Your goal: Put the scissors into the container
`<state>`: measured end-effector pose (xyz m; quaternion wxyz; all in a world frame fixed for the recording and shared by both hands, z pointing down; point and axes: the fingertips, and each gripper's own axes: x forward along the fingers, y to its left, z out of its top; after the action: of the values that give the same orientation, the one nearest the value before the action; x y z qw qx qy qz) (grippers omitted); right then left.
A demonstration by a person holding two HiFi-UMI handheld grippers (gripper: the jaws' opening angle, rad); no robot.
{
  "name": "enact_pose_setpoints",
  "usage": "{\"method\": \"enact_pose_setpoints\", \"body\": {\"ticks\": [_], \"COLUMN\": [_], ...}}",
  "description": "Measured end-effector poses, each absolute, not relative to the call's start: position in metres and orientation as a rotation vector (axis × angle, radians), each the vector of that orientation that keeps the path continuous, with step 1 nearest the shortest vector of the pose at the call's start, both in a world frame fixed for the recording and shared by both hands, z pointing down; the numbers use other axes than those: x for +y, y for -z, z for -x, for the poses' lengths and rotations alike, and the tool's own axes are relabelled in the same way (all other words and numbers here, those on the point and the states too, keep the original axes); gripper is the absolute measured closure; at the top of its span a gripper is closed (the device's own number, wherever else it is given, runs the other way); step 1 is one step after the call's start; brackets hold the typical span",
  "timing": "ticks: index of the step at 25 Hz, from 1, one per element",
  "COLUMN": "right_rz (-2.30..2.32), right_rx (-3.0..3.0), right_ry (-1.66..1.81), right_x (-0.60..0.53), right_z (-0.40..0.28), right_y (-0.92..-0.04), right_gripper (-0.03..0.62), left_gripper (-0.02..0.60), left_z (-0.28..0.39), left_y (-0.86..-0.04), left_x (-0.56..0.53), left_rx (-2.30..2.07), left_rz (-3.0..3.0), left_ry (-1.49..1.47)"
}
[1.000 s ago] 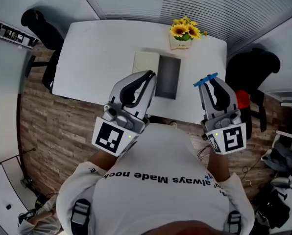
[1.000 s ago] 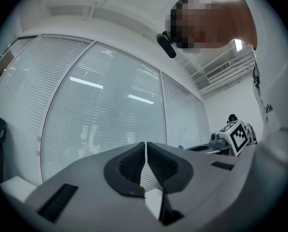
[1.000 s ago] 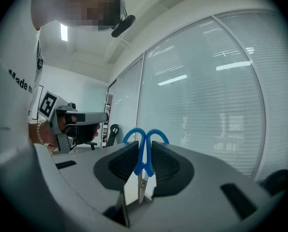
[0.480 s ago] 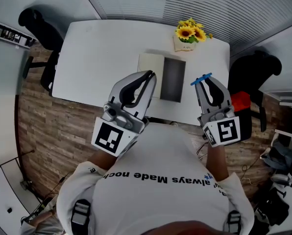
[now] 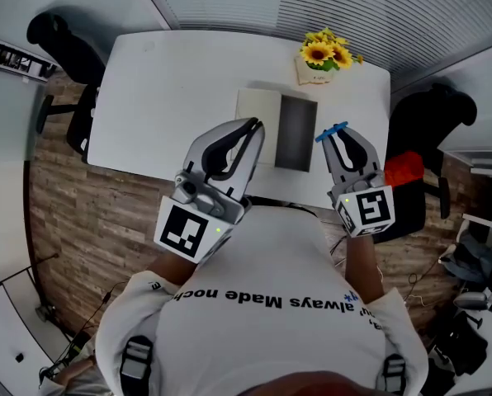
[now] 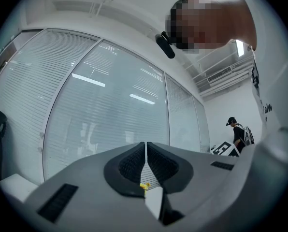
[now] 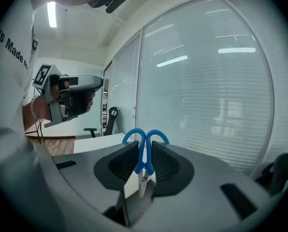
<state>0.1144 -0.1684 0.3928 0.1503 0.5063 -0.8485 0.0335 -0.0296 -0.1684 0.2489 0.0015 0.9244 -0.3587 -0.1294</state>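
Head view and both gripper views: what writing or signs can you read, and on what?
"always Made noch": white shirt, upside down in the head view; rest cut off.
"Made": same shirt, right gripper view.
On left gripper and right gripper cubes: black square markers, no letters.
No print seen on scissors or table.
Shoulder marks on the shirt: too small to read.

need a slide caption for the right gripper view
Right claw shut on blue-handled scissors, handle loops sticking out past the pads, window blinds behind

Shirt (image 5: 254, 254): white, black lettering | left claw (image 5: 253, 125), right claw (image 5: 335, 135): pale grey, black-and-white marker cubes (image 5: 182, 231)
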Motion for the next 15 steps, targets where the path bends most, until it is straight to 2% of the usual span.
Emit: {"method": "enact_pose_setpoints", "body": {"ticks": [15], "right_rz": [-1.455], "right_rx": [-2.347], "right_ry": [-0.195], "right_x": [-0.177], "right_z": [-0.114], "right_y": [-0.444], "right_gripper": [0.502], "left_gripper": [0.551], "left_z": [0.035], "left_y": [-0.256], "left_x": [-0.174], "left_rx": [-1.107], "left_rz": [-2.888], "left_ry": [0.406]}}
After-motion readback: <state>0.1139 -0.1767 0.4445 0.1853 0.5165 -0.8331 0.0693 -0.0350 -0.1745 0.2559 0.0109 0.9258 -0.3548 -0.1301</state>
